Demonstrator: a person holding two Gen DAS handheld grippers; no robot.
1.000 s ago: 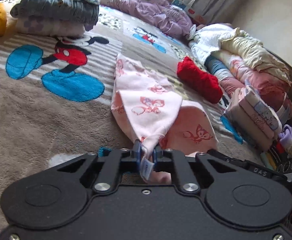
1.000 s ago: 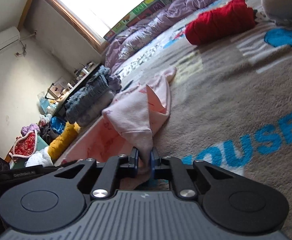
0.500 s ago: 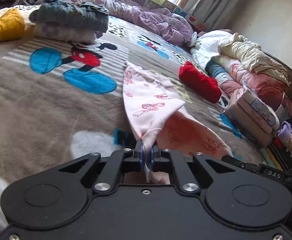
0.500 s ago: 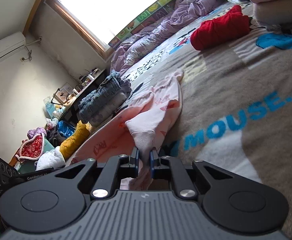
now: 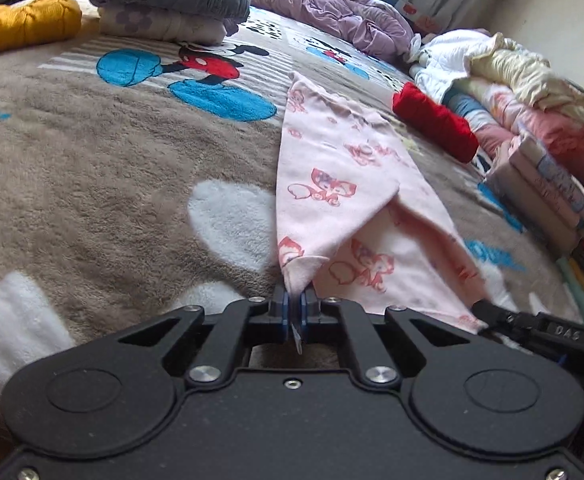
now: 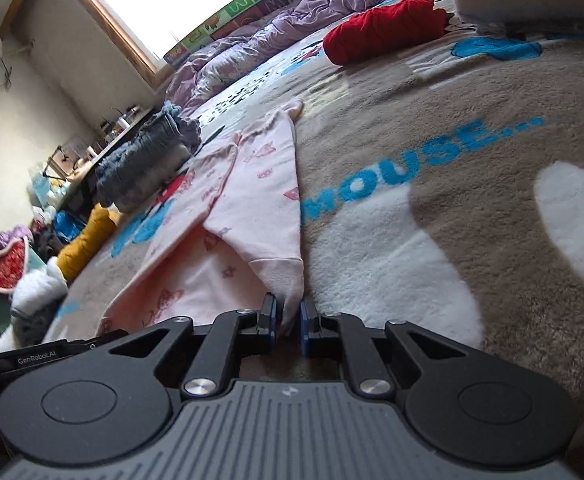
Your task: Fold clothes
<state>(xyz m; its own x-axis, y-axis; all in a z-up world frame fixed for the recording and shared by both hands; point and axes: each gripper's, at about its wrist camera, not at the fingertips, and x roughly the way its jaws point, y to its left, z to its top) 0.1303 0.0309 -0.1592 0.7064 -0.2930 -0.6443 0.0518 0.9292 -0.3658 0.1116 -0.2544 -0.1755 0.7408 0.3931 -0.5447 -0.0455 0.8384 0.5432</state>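
Pink printed garment is laid lengthwise on the brown cartoon blanket, its far end flat, its near end pinched and lifted. Left gripper: jaws clamped on the near left corner. Right gripper: jaws closed on the cuffed near right corner. One lengthwise flap is already turned over the middle; cross folds are judged to remain. Finished stacks are seen at far left and right; an unsorted heap is left.

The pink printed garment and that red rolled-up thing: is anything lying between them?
No. In the left wrist view only bare brown blanket separates the pink garment from the red roll.
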